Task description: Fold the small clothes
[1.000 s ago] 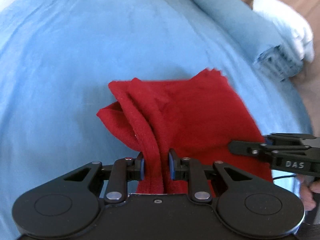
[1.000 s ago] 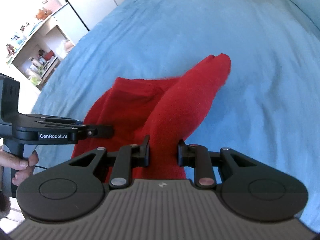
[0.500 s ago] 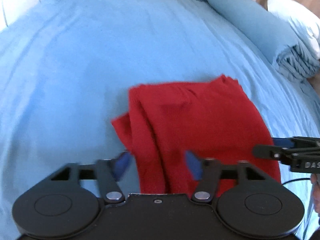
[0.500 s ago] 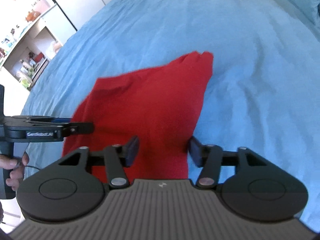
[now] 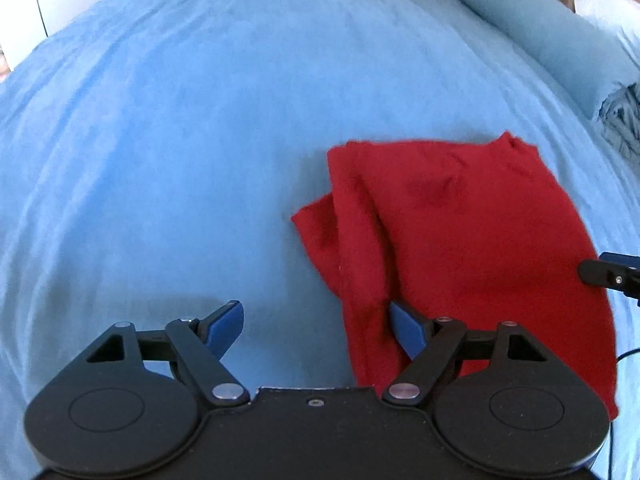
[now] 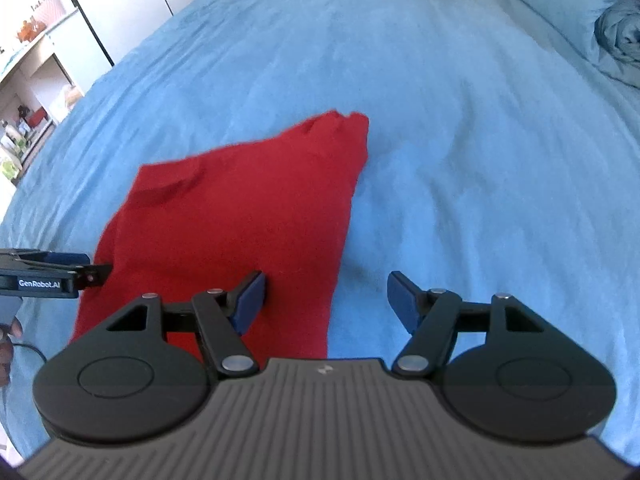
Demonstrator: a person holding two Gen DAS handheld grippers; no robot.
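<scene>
With both pairs of tongs released and nothing pinched between their blue pads, the fold just laid appears to be finished. The left tongs (image 5: pixel 316 326) have just been opening; their right pad lies against the near left edge of the red garment (image 5: pixel 460 248), the other pad over bare sheet. The right tongs (image 6: pixel 326 300) have also just been opening, and they straddle the garment's near right edge without pressing it. The cloth lies flat on the blue bed (image 5: pixel 180 140), folded once, with a loose flap poking out at its left side and a bunched corner at the far right. A rolled blue blanket (image 6: pixel 618 36) sits well apart at the far right. By the look of it, the next move calls for tucking in that stray flap, then gripping one edge for a further fold across.
</scene>
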